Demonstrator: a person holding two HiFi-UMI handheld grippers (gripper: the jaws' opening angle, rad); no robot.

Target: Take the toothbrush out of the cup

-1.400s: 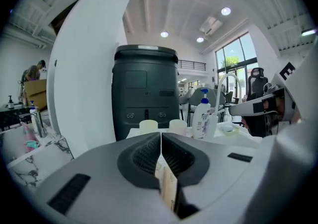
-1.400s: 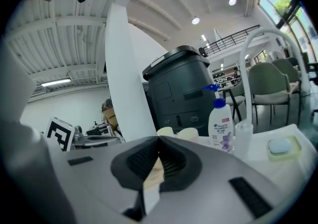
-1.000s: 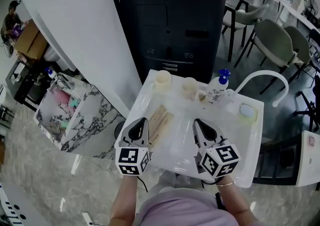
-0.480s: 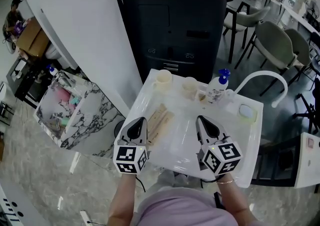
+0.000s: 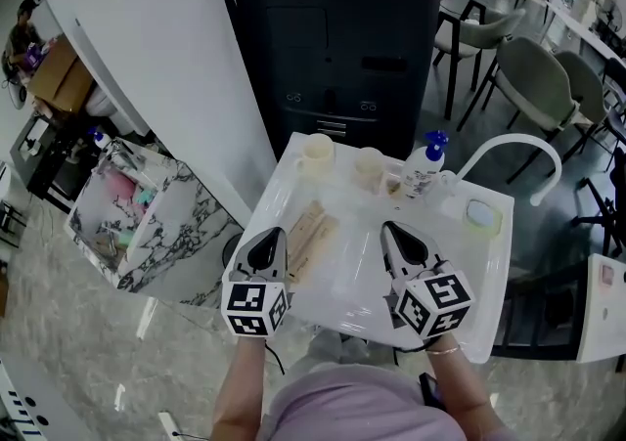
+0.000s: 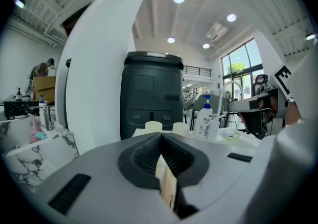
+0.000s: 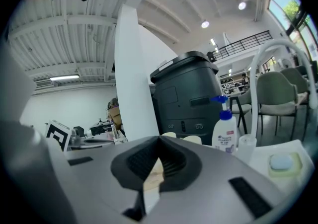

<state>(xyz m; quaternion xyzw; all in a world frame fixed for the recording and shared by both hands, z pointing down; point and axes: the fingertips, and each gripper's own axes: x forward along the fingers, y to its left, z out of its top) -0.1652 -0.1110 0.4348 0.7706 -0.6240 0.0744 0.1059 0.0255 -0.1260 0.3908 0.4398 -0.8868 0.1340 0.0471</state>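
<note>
Two cream cups [image 5: 318, 150] [image 5: 370, 163] stand at the far edge of the white table [image 5: 489, 331]; I cannot make out a toothbrush in either. They show again in the left gripper view as cups [image 6: 153, 126] [image 6: 180, 127], and in the right gripper view as cups [image 7: 170, 134] [image 7: 193, 139]. My left gripper [image 5: 269, 234] [image 6: 160, 134] hovers shut and empty at the table's near left. My right gripper [image 5: 391, 230] [image 7: 159, 138] is shut and empty at the near middle. Both point toward the cups, well short of them. A flat beige pack [image 5: 307, 232] lies between the grippers and the cups.
A white pump bottle [image 5: 424, 167] [image 7: 224, 131], a clear tumbler [image 7: 246, 146] and a soap dish [image 5: 481, 217] sit at the table's far right under a white curved tap [image 5: 509, 148]. A dark bin [image 5: 333, 38] stands behind, a white pillar [image 5: 147, 58] and a marbled box [image 5: 147, 234] to the left, and chairs [image 5: 538, 87] to the right.
</note>
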